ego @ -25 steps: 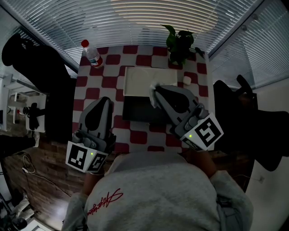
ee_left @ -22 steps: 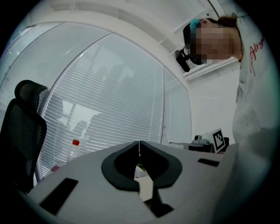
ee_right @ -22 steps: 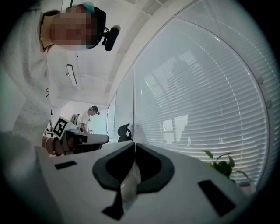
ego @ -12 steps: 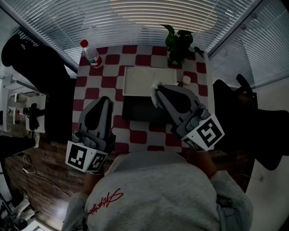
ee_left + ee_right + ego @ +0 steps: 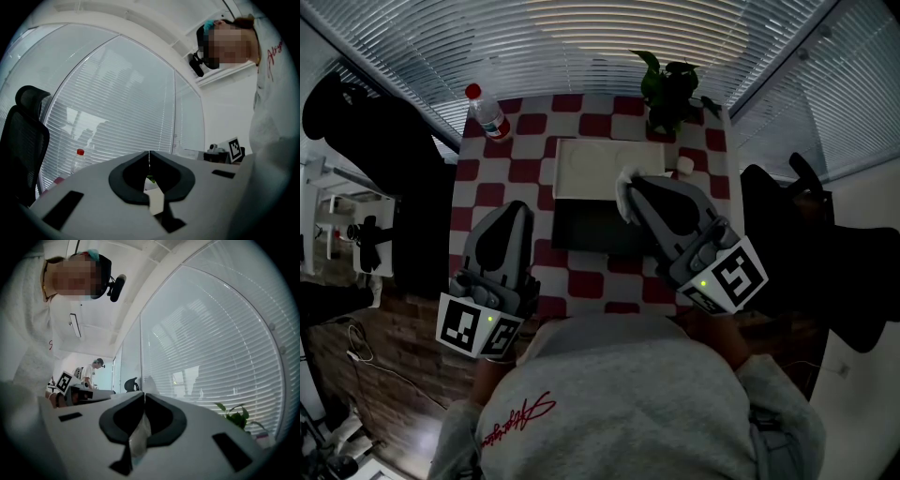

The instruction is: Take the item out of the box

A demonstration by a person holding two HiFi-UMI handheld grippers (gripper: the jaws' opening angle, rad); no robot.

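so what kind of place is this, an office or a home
Most likely an office: glass walls with white blinds, a black mesh chair, and a second person standing further back.

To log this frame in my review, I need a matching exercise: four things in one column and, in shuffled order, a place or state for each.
Things:
1. water bottle
2. potted plant
3. right gripper
4. left gripper

Places or states:
A. far right corner of the table
B. shut on a pale packet
C. far left corner of the table
D. shut, nothing between its jaws

Pairs: 1-C, 2-A, 3-B, 4-D
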